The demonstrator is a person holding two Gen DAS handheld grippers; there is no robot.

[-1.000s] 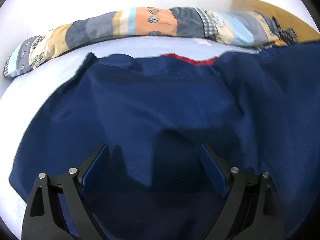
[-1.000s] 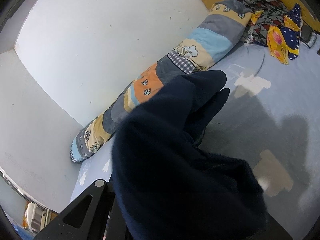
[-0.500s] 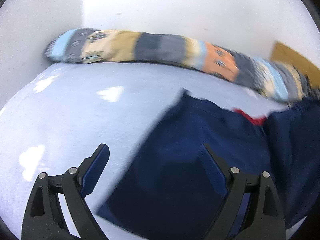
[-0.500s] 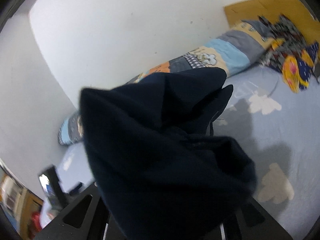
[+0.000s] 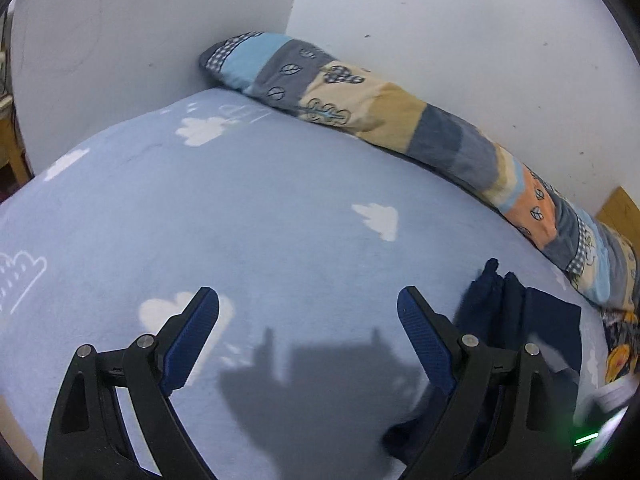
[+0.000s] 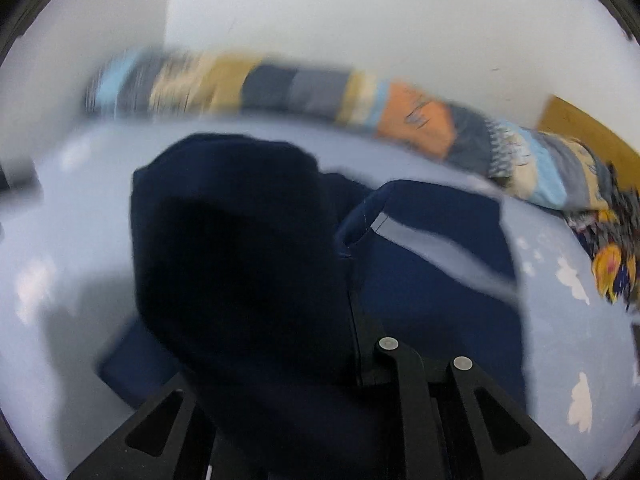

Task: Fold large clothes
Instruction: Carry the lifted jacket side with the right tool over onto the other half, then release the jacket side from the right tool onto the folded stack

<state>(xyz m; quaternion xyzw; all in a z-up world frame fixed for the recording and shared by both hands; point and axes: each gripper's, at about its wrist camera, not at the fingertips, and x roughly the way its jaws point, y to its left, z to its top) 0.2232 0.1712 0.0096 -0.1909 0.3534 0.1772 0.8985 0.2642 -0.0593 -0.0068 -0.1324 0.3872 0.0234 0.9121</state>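
Observation:
A navy blue garment (image 6: 240,260) is bunched over my right gripper (image 6: 320,340), which is shut on it; the cloth hides the fingertips. The rest of the garment (image 6: 440,280) lies spread on the light blue cloud-print bedsheet (image 6: 560,340) below and to the right. In the left wrist view my left gripper (image 5: 306,296) stands open over bare bedsheet (image 5: 280,200) with nothing between its fingers. An edge of the navy garment (image 5: 548,320) lies just right of its right finger.
A long patchwork bolster (image 5: 400,120) runs along the white wall at the back of the bed. Colourful clothes (image 6: 612,256) are piled at the far right by a wooden headboard (image 6: 580,124). The bed's left edge borders wooden furniture (image 5: 12,148).
My left gripper swung left, off the spread garment and over bare sheet, staying open. My right gripper came down and rolled, carrying the bunched navy cloth from up in the air to low over the bed.

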